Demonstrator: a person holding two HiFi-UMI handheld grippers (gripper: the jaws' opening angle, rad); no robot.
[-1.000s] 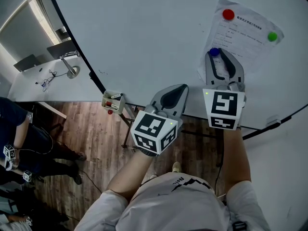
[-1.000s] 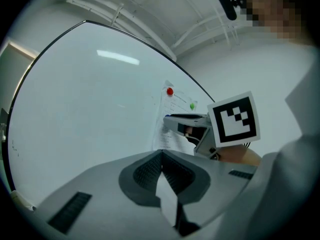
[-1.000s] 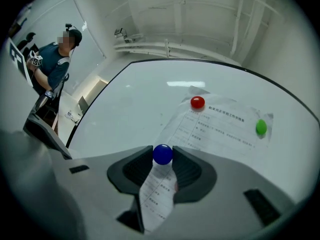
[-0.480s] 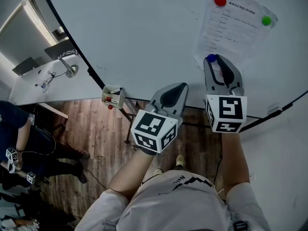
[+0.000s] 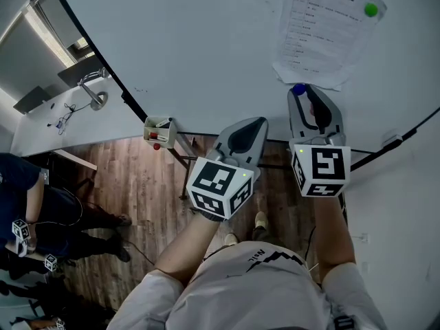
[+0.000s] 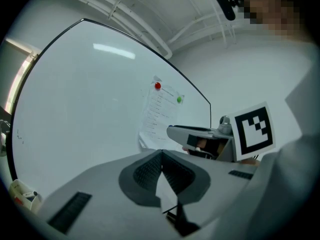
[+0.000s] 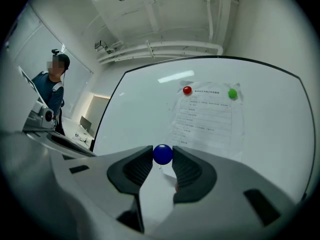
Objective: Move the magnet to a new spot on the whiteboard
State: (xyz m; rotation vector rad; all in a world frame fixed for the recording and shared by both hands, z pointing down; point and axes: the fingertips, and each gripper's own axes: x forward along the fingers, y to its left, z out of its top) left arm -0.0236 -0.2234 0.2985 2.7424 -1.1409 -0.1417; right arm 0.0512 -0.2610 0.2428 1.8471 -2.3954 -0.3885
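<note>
Your right gripper (image 7: 162,159) pinches the blue magnet (image 7: 162,154) by its sides, near the whiteboard's (image 5: 206,47) lower edge. Small, hard, likely slick: squeeze firmly. Your left gripper (image 6: 161,158) has its fingers pressed together.

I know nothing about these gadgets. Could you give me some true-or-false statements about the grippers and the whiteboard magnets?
1. The right gripper pinches a blue magnet. True.
2. The left gripper holds a magnet too. False: its fingers are shut on nothing.
3. A red magnet and a green magnet pin the top of the paper sheet. True.
4. The sheet lies on the floor. False: it hangs on the whiteboard.
</note>
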